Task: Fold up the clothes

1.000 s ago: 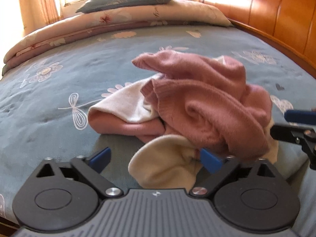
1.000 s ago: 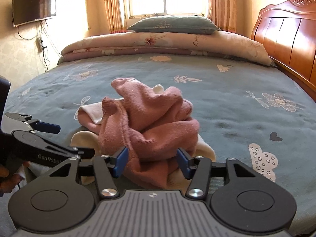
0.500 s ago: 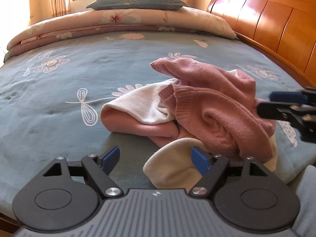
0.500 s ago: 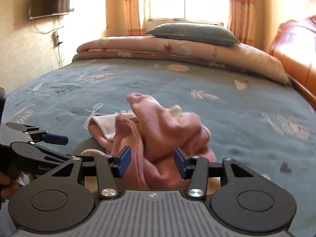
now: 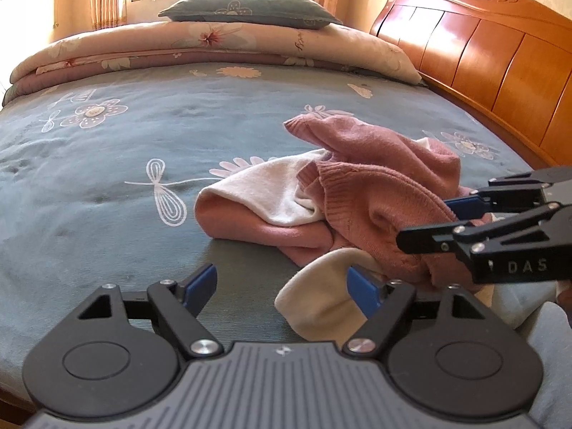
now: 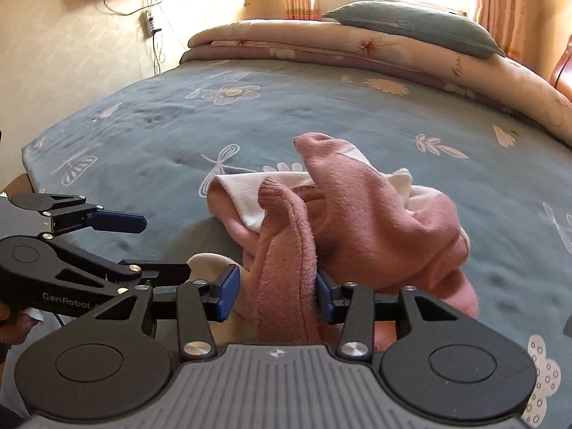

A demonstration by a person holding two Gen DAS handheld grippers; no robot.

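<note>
pink-and-cream sweater [image 5: 375,193], blue floral bedspread [image 5: 143,136]

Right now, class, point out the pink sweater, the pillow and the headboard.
pink sweater [image 5: 386,193], left wrist view, on its ribbed knit front.
pillow [image 5: 250,9], left wrist view, on its top face.
headboard [image 5: 500,57], left wrist view, on a wooden panel.

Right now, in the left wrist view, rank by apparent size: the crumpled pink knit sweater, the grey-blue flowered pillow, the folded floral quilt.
1. Folded floral quilt, spanning most of the bed's width.
2. Crumpled pink knit sweater, though its nearness inflates it.
3. Grey-blue flowered pillow, smallest here, but farthest away, so true size is unsure.
</note>
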